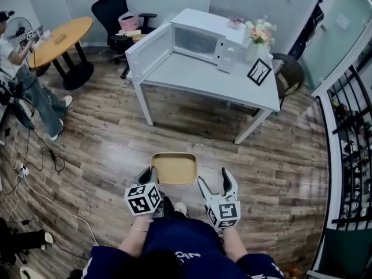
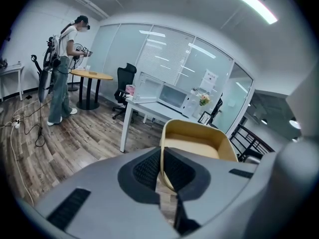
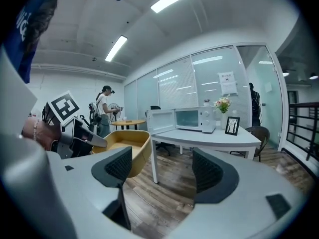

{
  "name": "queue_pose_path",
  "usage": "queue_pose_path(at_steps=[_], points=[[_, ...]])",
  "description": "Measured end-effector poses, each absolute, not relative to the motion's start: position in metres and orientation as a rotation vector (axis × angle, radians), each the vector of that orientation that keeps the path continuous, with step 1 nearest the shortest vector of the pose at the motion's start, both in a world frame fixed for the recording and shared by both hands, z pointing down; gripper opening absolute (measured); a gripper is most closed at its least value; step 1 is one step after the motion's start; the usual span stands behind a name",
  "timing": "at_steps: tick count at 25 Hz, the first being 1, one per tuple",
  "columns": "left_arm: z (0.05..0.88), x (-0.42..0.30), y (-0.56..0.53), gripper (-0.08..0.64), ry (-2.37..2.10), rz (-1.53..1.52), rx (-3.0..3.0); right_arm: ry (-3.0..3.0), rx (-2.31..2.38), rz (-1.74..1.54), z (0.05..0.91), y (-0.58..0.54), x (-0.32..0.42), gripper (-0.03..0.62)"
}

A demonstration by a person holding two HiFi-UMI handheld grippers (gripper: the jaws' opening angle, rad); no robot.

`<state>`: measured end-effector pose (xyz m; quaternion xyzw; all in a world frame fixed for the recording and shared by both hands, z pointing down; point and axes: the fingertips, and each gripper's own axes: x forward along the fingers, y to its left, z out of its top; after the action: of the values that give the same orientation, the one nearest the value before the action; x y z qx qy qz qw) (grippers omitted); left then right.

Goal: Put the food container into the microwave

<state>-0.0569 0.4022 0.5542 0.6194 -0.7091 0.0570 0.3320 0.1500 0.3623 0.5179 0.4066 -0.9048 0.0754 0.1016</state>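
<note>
A tan, empty food container [image 1: 174, 167] is held out in front of me above the wooden floor. My left gripper [image 1: 150, 176] is shut on the container's left wall [image 2: 164, 156], which runs between the two pads. My right gripper [image 1: 213, 182] stands open just right of the container [image 3: 122, 151], with nothing between its fingers. The white microwave [image 1: 200, 39] sits on the far white table [image 1: 197, 77] with its door [image 1: 150, 52] swung open to the left. It also shows in the left gripper view as the microwave [image 2: 167, 94] and in the right gripper view as the microwave [image 3: 187, 119].
A flower vase [image 1: 259, 39] and a picture frame [image 1: 259, 71] stand right of the microwave. A brown chair [image 1: 289, 73] is at the table's right end. A round wooden table [image 1: 58, 39], black office chair [image 1: 119, 13] and a person [image 1: 23, 74] are far left. Cables [image 1: 29, 173] lie on the floor.
</note>
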Motion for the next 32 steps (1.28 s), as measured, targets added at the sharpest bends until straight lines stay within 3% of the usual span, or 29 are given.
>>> queue_pose_path(at_steps=[11,32], points=[[0.577,-0.066,0.348,0.014,-1.76,0.191,1.668,-2.579,1.282,0.275,0.537,0.321,0.142,0.353],[0.579,-0.157,0.162,0.015,-1.587,0.319,1.841,-2.442,1.439,0.312,0.546,0.185,0.028,0.35]])
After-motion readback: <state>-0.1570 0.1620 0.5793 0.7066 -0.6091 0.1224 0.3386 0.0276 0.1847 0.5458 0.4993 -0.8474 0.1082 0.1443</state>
